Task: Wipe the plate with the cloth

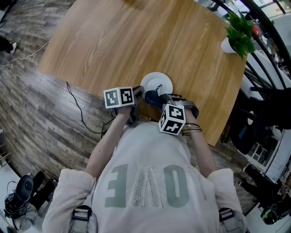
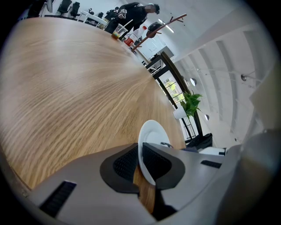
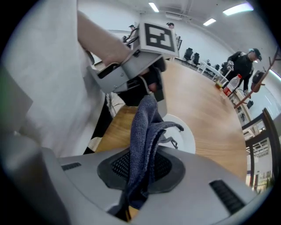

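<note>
A small white plate lies near the front edge of the wooden table. My left gripper is shut on the plate's near rim; in the left gripper view the thin white edge of the plate stands pinched between the two black pads of that gripper. My right gripper is shut on a dark blue cloth, which bunches up out of the jaws and hangs over the near part of the plate. In the head view the cloth covers the plate's near edge.
A potted green plant stands at the table's far right corner. A black cable trails over the wood floor on the left. Dark chairs and gear crowd the right side. A person stands by bottles at the table's far end.
</note>
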`<state>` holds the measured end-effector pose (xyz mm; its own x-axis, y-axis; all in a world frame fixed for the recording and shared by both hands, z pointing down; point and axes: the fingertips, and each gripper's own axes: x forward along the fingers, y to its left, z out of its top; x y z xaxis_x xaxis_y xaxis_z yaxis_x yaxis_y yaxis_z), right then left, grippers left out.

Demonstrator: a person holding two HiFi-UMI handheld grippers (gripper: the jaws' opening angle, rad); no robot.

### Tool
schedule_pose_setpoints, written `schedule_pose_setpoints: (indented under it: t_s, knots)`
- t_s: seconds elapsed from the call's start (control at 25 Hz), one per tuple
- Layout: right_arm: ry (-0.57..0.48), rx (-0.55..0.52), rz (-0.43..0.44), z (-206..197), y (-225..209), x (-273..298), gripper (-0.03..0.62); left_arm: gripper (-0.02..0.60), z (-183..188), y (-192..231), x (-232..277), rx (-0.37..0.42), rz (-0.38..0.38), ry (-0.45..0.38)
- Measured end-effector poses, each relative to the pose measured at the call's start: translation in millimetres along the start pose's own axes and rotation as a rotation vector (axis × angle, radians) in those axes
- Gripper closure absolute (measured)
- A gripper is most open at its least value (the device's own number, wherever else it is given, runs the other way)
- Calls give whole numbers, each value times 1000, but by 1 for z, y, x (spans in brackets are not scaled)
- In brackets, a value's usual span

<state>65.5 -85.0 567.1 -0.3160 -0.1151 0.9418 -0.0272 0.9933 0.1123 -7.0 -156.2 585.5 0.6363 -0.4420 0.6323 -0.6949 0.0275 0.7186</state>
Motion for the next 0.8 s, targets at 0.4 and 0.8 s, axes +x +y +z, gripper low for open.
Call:
schedule_pose_setpoints:
  t_s: [0.4,0.8]
  knots:
    - [-2,59,-142,9,-102,10,537,543,-1,-1,3,-1,-1,0]
    - [21,26,-91,19,-97,29,537,545,2,0,2,-24,-3,-12]
